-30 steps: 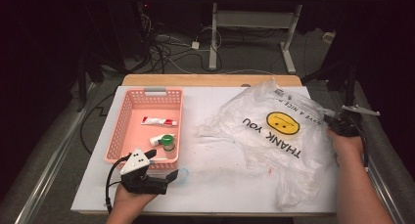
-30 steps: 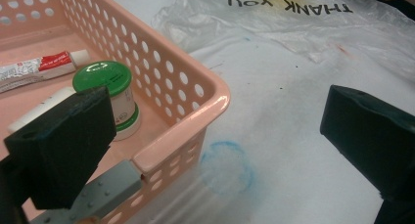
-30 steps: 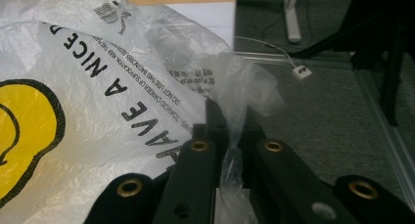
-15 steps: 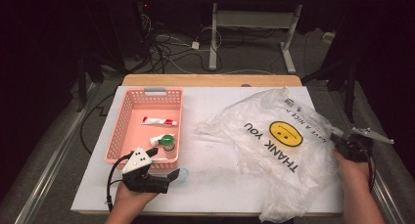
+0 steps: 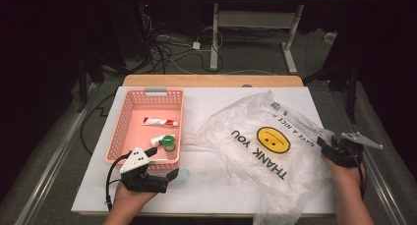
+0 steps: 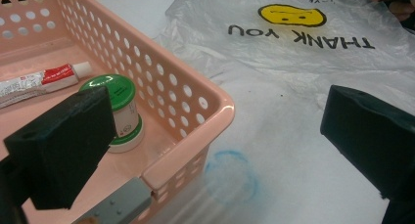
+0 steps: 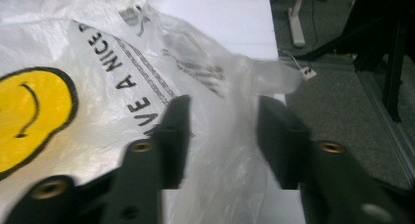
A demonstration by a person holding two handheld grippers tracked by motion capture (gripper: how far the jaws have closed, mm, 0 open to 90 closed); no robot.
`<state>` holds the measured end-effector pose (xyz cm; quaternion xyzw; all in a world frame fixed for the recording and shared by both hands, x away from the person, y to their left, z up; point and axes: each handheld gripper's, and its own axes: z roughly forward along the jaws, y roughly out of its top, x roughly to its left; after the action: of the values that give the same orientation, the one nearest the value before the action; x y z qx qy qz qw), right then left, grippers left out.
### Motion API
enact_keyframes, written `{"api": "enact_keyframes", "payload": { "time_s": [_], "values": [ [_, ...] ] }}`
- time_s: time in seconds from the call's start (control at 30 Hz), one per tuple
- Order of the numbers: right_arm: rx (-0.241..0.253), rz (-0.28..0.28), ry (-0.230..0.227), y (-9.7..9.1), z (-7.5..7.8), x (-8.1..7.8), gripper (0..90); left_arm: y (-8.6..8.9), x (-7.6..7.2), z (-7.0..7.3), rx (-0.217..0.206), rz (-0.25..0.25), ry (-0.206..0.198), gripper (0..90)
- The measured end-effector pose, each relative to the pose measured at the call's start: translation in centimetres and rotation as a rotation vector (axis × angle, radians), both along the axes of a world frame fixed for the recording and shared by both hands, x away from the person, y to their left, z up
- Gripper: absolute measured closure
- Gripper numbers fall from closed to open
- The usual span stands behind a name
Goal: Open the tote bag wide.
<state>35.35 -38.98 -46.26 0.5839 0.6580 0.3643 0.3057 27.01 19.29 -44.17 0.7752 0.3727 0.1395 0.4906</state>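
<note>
Over on the left, the left gripper (image 5: pixel 169 176) rests on the white table (image 5: pixel 216 198) with its jaws spread wide and nothing between them, just in front of the pink basket (image 5: pixel 126 122); a green-capped jar (image 6: pixel 117 106) and a tube (image 6: pixel 41 80) lie inside, just beyond its near jaw. Further right, the plastic bag (image 5: pixel 268 154) sprawls across the table. At its far edge the right gripper (image 7: pixel 222 136) has just been opening its jaws, bag film loose between them.
</note>
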Motion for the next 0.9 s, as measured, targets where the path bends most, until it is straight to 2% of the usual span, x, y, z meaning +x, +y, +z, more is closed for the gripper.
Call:
{"api": "enact_keyframes", "payload": {
  "time_s": [0.07,0.13,0.23,0.33,0.4,0.63,0.67,0.7,0.77,0.9],
  "values": [
    [0.004,0.003,-0.026,-0.2,0.4,-0.7,47.4,0.0,-0.1,0.1,-0.004,0.000,-0.002,0.0],
    [0.034,0.023,-0.052,-0.4,0.9,-1.6,46.1,-0.1,-0.1,0.1,-0.003,-0.005,-0.001,0.0],
    [0.040,0.055,-0.095,-0.5,1.9,-2.8,43.7,-0.2,-0.3,0.0,0.000,-0.008,0.002,0.0],
    [0.083,0.108,-0.133,-0.2,3.0,-3.6,41.1,-0.2,-0.3,0.0,0.005,-0.004,0.000,0.0],
    [0.093,0.155,-0.143,0.4,3.4,-3.9,39.0,-0.2,-0.3,0.0,0.003,-0.001,0.003,0.0],
    [0.075,0.321,-0.111,4.3,3.3,-3.6,30.7,0.1,-0.1,0.0,0.009,0.028,-0.002,0.0],
    [0.087,0.369,-0.100,5.3,3.0,-3.4,27.0,0.1,-0.1,0.0,0.009,0.031,-0.001,0.0],
    [0.087,0.369,-0.100,5.3,3.0,-3.4,27.0,0.1,0.0,-0.1,0.011,0.032,0.001,0.0],
    [0.075,0.427,-0.087,6.6,2.7,-3.2,21.9,0.1,0.0,-0.2,0.019,0.032,-0.002,0.0],
    [0.069,0.470,-0.074,7.9,2.4,-3.2,18.2,0.0,0.1,-0.3,0.025,0.031,-0.003,0.0]
  ]
}}
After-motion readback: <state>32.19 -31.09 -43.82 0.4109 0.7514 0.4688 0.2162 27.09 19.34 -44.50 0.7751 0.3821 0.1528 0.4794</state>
